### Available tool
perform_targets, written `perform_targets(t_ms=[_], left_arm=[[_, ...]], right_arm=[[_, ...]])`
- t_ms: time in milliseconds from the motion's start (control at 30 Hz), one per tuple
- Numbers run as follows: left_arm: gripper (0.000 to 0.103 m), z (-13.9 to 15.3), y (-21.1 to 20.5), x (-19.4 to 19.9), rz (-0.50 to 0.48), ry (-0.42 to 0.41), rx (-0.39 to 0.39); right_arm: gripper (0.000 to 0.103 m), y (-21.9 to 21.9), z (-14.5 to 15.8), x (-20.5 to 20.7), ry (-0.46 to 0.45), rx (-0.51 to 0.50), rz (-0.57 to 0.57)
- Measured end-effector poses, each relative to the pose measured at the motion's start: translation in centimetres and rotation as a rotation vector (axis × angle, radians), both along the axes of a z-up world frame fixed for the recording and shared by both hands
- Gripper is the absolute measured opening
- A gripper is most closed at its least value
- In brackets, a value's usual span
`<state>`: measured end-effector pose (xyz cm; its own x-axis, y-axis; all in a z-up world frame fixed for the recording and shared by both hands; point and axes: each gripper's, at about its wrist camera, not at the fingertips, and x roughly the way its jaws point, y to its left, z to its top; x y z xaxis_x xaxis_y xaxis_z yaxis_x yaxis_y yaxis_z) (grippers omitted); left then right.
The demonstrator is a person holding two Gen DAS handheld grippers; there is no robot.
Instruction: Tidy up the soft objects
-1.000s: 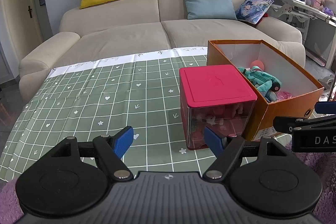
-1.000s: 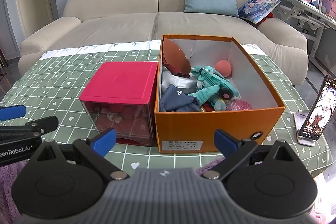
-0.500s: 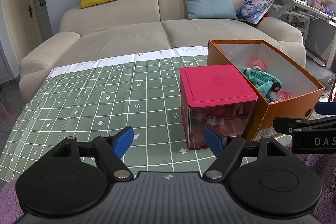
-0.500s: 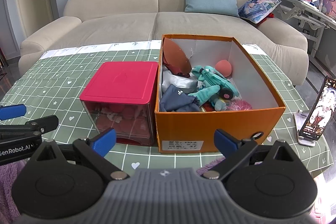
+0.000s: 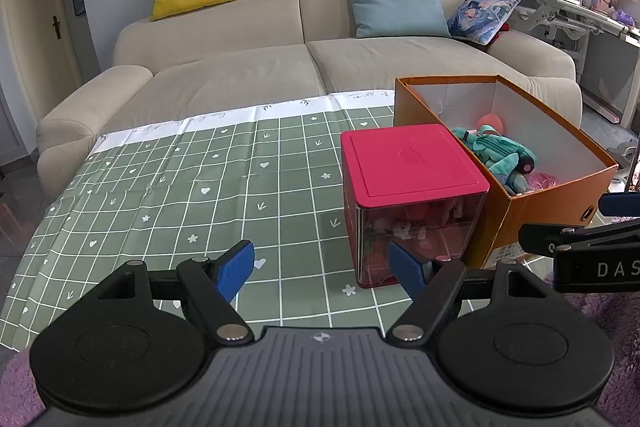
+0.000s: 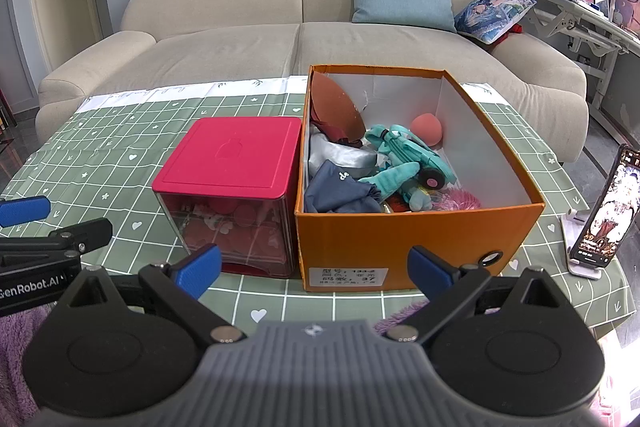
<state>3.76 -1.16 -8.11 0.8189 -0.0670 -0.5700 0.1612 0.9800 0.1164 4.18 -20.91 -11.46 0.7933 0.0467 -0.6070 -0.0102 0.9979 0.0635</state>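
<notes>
Your left tongs (image 5: 322, 267) and right tongs (image 6: 314, 269) both stand apart, empty, at the worktop's (image 5: 168, 195) near edge, facing the box (image 6: 400, 247).

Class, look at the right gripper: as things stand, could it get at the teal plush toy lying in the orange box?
Probably yes. The orange box has no lid, the teal plush toy lies on top of the pile, and the right gripper stands open and empty just before the box's near wall, which it must clear from above.

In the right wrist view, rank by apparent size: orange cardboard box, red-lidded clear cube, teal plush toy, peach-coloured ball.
1. Orange cardboard box
2. Red-lidded clear cube
3. Teal plush toy
4. Peach-coloured ball, though it sits farthest back, which shrinks it somewhat.
</notes>
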Motion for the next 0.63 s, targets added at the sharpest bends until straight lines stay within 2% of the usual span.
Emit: perform_targets(t_ms=[633], left_arm=[[0.089,-0.16,0.14,-0.07,0.000,0.002,-0.004]], right_arm=[[0.098,-0.03,0.03,0.00,0.001,0.001,0.000]])
